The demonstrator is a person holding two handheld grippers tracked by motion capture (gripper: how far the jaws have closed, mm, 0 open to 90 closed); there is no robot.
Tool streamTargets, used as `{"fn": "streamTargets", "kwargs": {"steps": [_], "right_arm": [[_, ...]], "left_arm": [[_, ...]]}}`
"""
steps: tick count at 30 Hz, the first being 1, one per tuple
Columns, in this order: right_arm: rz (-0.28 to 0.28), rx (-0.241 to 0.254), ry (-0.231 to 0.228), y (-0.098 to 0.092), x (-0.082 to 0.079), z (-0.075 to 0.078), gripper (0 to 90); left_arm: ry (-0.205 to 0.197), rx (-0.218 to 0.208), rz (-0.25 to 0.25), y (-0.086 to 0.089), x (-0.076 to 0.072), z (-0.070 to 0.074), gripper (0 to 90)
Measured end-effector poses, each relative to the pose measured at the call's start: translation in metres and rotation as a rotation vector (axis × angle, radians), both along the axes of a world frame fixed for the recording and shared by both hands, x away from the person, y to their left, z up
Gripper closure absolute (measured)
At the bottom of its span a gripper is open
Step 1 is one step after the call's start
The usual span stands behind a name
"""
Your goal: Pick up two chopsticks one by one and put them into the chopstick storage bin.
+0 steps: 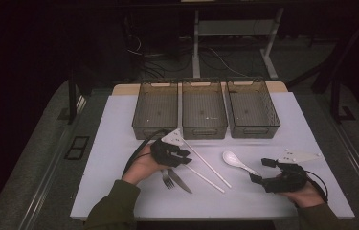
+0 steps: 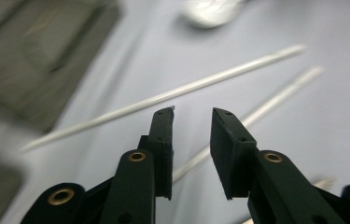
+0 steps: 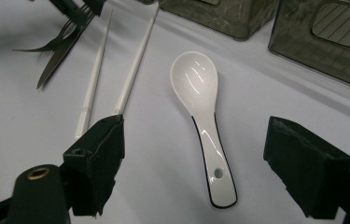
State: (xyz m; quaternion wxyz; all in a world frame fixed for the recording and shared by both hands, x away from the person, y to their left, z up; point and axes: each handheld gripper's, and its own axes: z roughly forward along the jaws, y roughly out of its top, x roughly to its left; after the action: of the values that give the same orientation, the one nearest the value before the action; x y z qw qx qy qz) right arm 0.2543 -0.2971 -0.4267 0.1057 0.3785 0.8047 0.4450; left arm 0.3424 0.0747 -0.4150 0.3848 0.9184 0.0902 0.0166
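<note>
The left gripper [image 2: 191,114] has its jaws a little apart with nothing between them, poised over two white chopsticks [image 2: 163,97] that lie just beyond its tips. The right gripper [image 3: 193,135] holds its jaws wide, and the white spoon [image 3: 200,107] lies on the table [image 1: 119,191] between them, untouched, handle toward the near edge

Three mesh bins [image 1: 204,115] stand in a row along the far edge of the worktop [image 1: 119,191]. Toward its near edge lie two white chopsticks [image 1: 208,166], one white spoon [image 1: 237,161], one fork [image 1: 166,178] and one knife [image 1: 180,181]. Two tongs are there, a left [image 1: 185,157] and a right [image 1: 259,170].
</note>
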Motion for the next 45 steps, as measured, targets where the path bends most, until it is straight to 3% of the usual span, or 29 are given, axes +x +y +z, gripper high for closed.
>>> {"fn": "streamTargets", "kwargs": {"steps": [1,6,18,24,29,41,45], "right_arm": [[0.001,-0.001,0.0,0.0,0.0,0.0,20.3],[0.005,-0.001,0.001,0.0,0.0,0.0,20.3],[0.008,0.0,0.004,0.001,0.001,-0.001,20.3],[0.01,-0.001,0.004,0.001,0.001,-0.001,20.3],[0.01,-0.002,0.004,0.001,0.001,-0.001,20.3],[0.01,-0.002,0.004,0.001,0.001,-0.001,20.3],[0.01,-0.001,0.004,0.001,0.001,-0.001,20.3]], "left_arm": [[0.008,0.009,-0.038,-0.005,-0.003,-0.002,65.9],[0.016,0.042,-0.124,-0.018,-0.009,-0.01,64.9],[0.007,0.077,-0.21,-0.026,0.003,-0.025,71.8],[0.017,0.069,-0.225,-0.029,0.004,-0.028,74.0],[-0.002,0.073,-0.23,-0.033,0.002,-0.028,75.7],[-0.004,0.053,-0.201,-0.047,0.001,-0.029,76.7],[0.001,0.028,-0.184,-0.053,0.0,-0.029,80.1]]}}
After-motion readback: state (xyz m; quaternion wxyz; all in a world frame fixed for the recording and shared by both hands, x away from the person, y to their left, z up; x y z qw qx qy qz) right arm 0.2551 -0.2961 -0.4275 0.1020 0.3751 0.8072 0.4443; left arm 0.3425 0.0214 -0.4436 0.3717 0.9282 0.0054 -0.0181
